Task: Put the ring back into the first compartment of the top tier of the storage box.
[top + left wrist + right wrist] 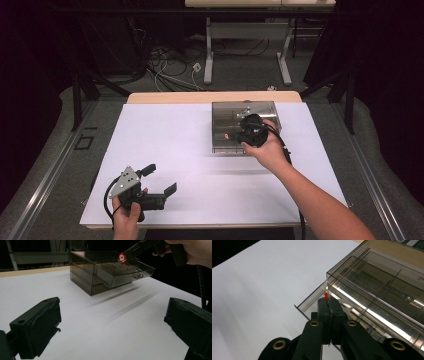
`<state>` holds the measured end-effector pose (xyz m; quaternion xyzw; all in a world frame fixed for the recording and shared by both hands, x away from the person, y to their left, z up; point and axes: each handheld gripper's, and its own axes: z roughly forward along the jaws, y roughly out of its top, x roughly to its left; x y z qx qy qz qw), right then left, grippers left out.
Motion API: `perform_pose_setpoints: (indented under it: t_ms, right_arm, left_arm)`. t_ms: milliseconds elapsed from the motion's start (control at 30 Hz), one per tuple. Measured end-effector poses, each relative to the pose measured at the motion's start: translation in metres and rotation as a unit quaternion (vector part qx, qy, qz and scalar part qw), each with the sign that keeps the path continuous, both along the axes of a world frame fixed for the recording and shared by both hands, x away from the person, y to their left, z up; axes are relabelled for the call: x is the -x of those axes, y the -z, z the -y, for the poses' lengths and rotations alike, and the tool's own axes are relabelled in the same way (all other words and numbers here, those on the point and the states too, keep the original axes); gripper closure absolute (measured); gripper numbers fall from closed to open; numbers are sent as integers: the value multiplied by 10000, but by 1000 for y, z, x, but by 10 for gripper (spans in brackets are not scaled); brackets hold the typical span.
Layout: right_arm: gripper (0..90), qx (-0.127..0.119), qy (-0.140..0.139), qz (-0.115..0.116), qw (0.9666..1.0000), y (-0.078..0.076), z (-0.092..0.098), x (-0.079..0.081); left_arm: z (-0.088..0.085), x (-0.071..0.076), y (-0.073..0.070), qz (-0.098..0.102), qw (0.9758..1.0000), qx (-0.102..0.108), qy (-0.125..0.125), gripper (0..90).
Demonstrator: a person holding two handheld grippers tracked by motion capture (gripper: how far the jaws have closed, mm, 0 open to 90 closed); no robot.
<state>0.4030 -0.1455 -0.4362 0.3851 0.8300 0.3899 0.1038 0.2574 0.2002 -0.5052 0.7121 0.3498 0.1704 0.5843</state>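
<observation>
Right gripper (130, 252), jaws clenched on a small red-and-white figure (122, 257), hangs over the smoky drawer box's (243, 127) open drawer (125, 272); left gripper (160, 182) rests released on the white counter (165, 150).

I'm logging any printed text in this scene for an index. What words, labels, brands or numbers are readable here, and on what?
None can be read.
Small red and white item held in the right gripper over the open drawer of the clear drawer box: it bears a printed picture, too small to tell any lettering.
Left gripper: no label visible.
</observation>
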Motion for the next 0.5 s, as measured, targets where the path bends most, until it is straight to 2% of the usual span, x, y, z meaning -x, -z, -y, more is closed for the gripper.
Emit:
perform_pose_setpoints:
  t_ms: [367,500]
  right_arm:
    - [899,128,44,-63,9999,8,-11,-7]
    - [899,104,79,-80,9999,12,-14,-11]
  left_arm:
    - [-1,0,0,24,10000,-7,19,5]
    - [-1,0,0,15,10000,4,23,4]
